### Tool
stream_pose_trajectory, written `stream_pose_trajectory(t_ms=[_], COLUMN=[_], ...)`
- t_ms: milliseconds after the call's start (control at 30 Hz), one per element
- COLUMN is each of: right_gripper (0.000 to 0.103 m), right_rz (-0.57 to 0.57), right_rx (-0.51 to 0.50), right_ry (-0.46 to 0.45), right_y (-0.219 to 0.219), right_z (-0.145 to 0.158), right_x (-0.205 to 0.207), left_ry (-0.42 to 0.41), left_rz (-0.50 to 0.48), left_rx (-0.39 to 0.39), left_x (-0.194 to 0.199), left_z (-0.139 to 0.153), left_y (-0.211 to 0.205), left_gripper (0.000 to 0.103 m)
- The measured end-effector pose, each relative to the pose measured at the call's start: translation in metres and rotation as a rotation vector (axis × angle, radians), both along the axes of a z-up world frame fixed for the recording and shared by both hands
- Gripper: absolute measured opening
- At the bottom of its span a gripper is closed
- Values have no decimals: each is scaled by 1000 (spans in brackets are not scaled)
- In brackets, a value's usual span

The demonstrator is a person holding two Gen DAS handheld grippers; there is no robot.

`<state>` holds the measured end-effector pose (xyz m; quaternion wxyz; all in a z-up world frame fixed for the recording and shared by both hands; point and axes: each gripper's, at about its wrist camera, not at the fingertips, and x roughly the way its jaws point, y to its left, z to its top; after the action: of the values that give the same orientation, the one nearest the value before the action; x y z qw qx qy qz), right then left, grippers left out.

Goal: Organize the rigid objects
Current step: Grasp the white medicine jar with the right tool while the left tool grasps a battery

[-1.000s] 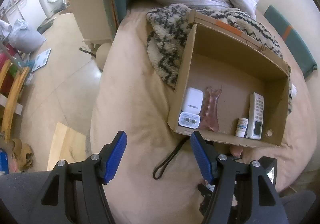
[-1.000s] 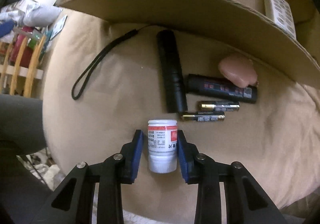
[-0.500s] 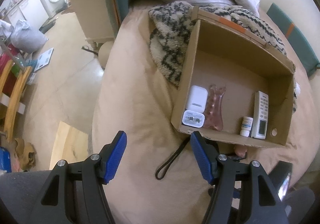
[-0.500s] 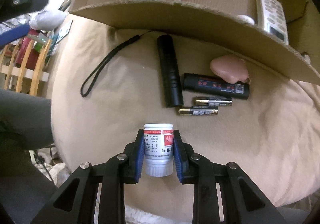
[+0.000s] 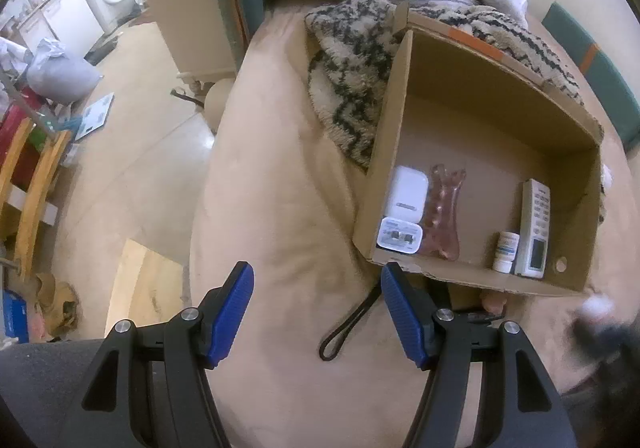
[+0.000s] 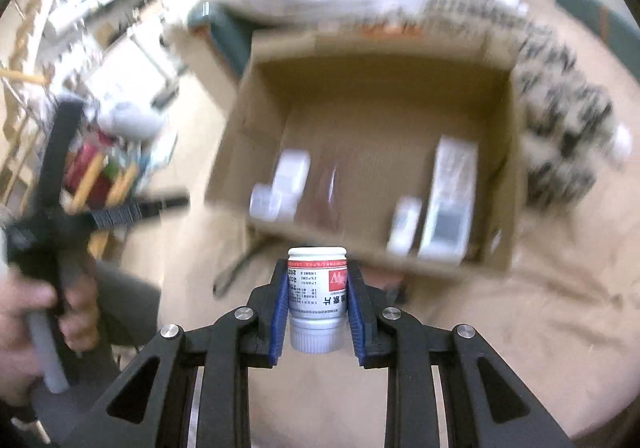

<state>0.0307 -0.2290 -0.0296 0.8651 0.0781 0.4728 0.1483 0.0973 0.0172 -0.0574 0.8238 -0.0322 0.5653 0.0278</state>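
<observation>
We are gripping the white pill bottle [image 6: 317, 298] in the right gripper [image 6: 316, 304] jaws just short of the cardboard box [image 6: 496, 260], risking clipping its near wall, while the left gripper [image 5: 316, 312] jaws are gaping half-open, empty.

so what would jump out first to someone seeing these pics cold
The white pill bottle with a red label, clamped between the blue pads of the right gripper, fills the near middle of the right wrist view. Beyond it sits the open cardboard box on the beige cushion, holding a white charger case, a pink comb-like piece, a small bottle and a remote. The left gripper hangs open and empty.
</observation>
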Motion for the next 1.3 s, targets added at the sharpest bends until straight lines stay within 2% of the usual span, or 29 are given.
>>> stream_pose_trajectory(t_ms=[167,333,733,833,967,1033,1167,1300], right_gripper=[28,28,28,28,28,28,28,28], right_rz=[-68,-118,-147,-162,-176,-178,-183,-191], right_rx=[27,45,106,128,158,166,175,192], right_ry=[-154,-259,-221,-197,-176,-161,-132,-119], right_y=[-23,-45,-51,-57,-65,-69,-74,-79], right_z=[26,32,24,20,18,16,11,10], right_x=[5,4,5,8,12,13,15,13], left_ry=[12,19,-4,36,120,139,158,150], left_rz=[6,12,16,32,96,106,16,-22], left_rx=[34,76,158,79,-69,-97,-74,8], left_x=[1,3,-12,-25,-44,-50,-58,-56], left_z=[-7,-14,-21,-32,-55,-65,-85,-104], left_y=[1,1,-18,-37,-66,-84,-135,-159], left_gripper=[63,63,63,63,63,63,63,63])
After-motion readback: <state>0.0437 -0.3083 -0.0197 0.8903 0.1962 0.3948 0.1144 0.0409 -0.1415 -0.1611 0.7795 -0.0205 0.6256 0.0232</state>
